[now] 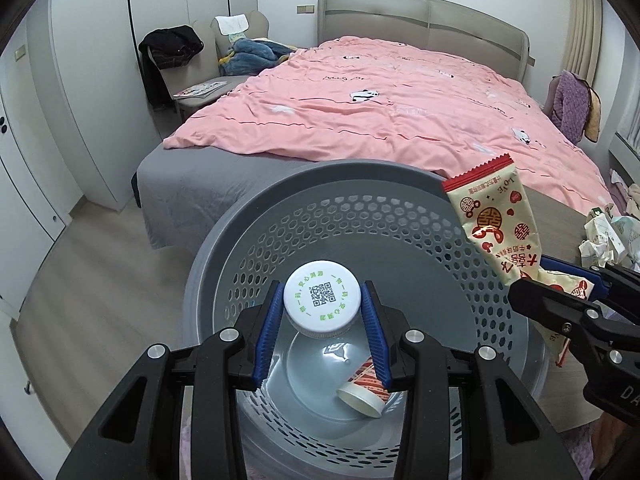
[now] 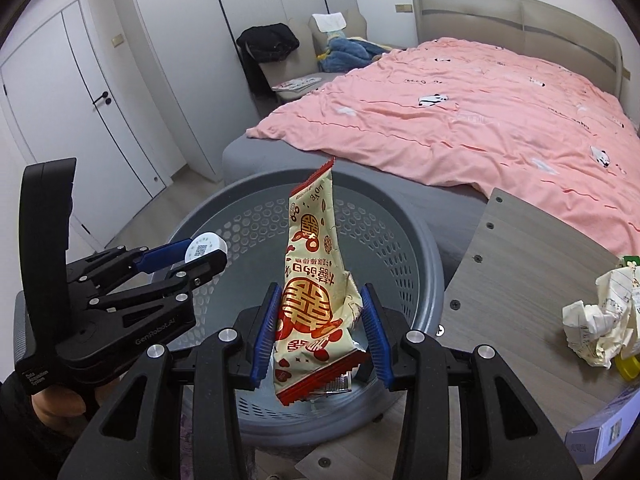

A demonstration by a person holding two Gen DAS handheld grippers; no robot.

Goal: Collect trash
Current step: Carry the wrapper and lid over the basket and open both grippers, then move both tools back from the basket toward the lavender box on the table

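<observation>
Both held pieces sat directly over the mouth of the grey perforated waste basket, so what remained was a straight drop rather than any further reach. The left gripper was clamped on a white bottle cap, its blue pads pressing the cap's sides; below the cap hung what looked like a clear bottle, though glare made its body hard to read. It hung above the basket's middle, over a paper cup lying on its side at the bottom. The right gripper pinched a cream-and-red snack wrapper near its lower end, the wrapper's long axis standing up and away from the jaws, its top leaning over the opening. The left gripper hovered nearer the basket's centre; the right one stood closer to the rim beside the wooden tabletop, where crumpled paper waited.
</observation>
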